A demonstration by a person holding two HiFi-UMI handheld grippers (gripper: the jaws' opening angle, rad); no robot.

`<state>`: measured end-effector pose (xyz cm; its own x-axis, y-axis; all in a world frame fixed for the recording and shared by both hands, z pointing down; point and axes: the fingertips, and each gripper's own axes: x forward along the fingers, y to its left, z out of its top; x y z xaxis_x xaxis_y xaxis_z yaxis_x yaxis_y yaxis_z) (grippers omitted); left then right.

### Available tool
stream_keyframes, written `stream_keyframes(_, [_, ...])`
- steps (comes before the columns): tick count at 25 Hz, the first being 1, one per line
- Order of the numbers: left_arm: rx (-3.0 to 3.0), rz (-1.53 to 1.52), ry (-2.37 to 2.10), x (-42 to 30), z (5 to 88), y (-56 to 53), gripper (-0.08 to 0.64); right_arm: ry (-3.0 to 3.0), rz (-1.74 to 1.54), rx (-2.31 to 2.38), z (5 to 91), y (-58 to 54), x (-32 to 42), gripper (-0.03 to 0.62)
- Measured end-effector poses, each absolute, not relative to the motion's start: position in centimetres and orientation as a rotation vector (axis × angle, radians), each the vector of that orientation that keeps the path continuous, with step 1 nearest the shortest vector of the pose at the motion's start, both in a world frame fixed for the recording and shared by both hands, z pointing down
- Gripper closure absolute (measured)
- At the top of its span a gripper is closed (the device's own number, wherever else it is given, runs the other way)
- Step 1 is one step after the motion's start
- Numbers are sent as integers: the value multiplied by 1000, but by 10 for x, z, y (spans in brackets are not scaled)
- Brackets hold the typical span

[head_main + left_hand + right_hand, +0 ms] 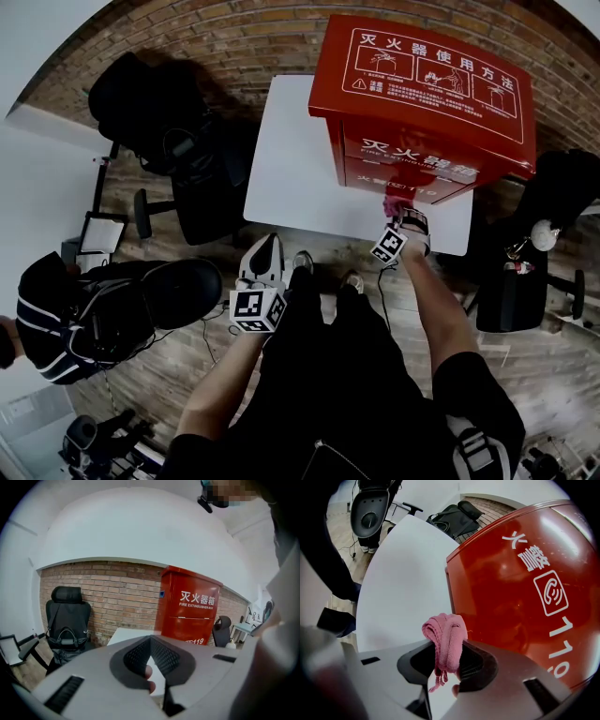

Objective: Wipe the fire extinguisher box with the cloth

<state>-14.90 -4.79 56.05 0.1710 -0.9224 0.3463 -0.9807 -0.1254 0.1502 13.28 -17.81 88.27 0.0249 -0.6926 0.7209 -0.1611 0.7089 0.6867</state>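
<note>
The red fire extinguisher box point(422, 103) stands at the person's 1 o'clock, at the far-right end of the white desk point(291, 169); whether it sits on the desk or just beside it can't be told. The right hand-held gripper point(397, 217) is clamped on the pink cloth point(445, 637), which is bunched into a wad sticking out past the jaw tips. The wad is right at the box's lower front, near the "119" print, touching or just short of it, hard to say. The left hand-held gripper point(266, 246) hangs at approx. 7 o'clock of the desk, jaws closed together w/ nothing btw them, idle. Judged step: wiping the front panel. To do it well, press so the cloth, not the jaw tips, meets the paint. Run overlapping strokes from 12 to 6 o'clock, then across. The wad is small, so coverage per pass looks low, & hard rubbing could drag it out of the jaws.
</note>
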Motion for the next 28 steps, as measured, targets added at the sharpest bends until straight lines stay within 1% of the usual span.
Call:
stream_keyframes(10, [2321,212,-1816,-125,511,-85,541,-1539,-523,784,856,-185,133,479])
stream_keyframes(21, [2338,206,-1771,-108,521,-80,541,-1540,-588,852,811,-186,129,477])
stream_keyframes(28, [2328,224,-1764,-110,525,-68,541,-1524,-616,882,784,-184,129,477])
